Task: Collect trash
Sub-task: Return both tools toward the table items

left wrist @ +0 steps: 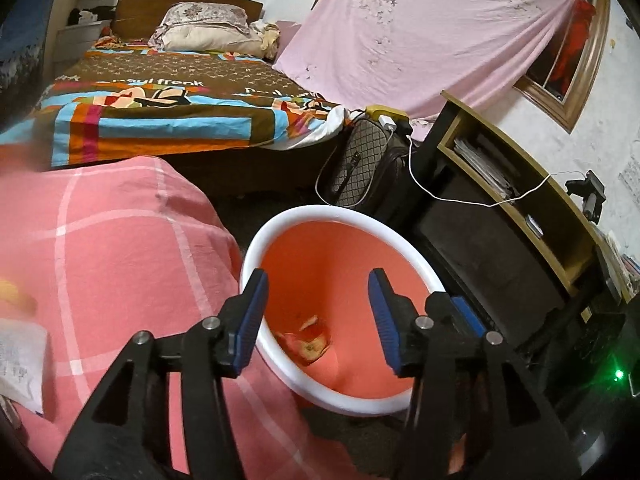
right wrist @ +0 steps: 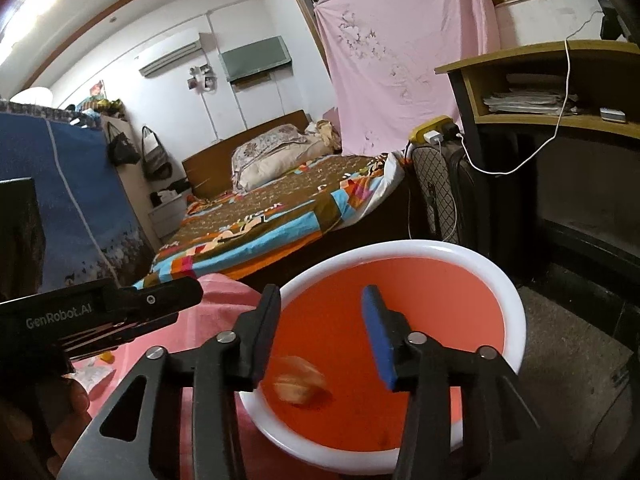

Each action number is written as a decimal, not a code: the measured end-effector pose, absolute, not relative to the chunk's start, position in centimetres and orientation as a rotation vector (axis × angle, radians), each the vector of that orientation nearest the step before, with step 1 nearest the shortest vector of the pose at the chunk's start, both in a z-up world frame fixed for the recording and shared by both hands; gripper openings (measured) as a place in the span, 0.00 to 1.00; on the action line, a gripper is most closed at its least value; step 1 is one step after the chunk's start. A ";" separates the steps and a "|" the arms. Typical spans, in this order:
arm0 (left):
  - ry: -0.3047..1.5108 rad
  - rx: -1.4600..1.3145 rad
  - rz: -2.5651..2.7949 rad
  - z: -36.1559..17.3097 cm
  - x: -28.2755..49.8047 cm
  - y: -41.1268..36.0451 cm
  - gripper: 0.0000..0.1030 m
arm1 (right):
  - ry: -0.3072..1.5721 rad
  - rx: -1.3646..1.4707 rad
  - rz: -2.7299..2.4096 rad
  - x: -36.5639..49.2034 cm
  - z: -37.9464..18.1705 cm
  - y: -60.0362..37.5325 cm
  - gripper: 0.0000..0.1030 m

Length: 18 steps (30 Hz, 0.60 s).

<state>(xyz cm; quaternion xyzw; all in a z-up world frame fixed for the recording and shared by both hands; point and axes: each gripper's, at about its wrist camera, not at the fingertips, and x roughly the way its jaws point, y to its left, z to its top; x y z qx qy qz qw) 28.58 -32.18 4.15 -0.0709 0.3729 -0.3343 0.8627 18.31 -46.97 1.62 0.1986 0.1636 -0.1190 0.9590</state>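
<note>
L gripper (left wrist: 316, 284): black angular linkage arms w/ triangular cutouts, silver pivot screws, ribbed blue pads (left wrist: 251, 312) on jaws. R gripper (right wrist: 320, 320): same build. L body seen from R cam: black, white "GenRobot.AI" marking.

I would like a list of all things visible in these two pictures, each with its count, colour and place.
trash bin: one, orange with white rim, on floor beside pink cloth
trash pieces: few, orange-yellow, inside bin; one blurred in right view
pink checked cloth: one, left of bin
paper: one, white, on cloth
bed: one, colourful cover, behind
pillow: one, floral
pink sheet: one, hanging
bag: one, checked, by bed
charger cable: one, white
shelf: one, wood
left gripper: fingers open, over bin
right gripper: fingers open, over bin
</note>
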 end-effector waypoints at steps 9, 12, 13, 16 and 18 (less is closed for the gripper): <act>0.614 -0.162 -0.569 6.7 26.0 -27.6 0.68 | 0.211 0.372 -0.226 17.1 3.5 -45.4 0.75; 0.524 -0.160 -0.483 7.9 24.6 -25.2 0.82 | 0.138 0.367 -0.221 16.1 4.3 -44.8 0.83; 0.493 -0.158 -0.454 8.1 24.1 -24.4 0.88 | 0.126 0.363 -0.218 16.0 4.6 -44.5 0.87; 0.392 -0.149 -0.355 8.6 22.1 -21.7 0.87 | 0.080 0.348 -0.208 15.4 5.4 -43.6 1.00; 0.364 -0.138 -0.312 8.6 21.3 -20.2 0.87 | 0.043 0.348 -0.180 14.9 5.8 -42.8 1.00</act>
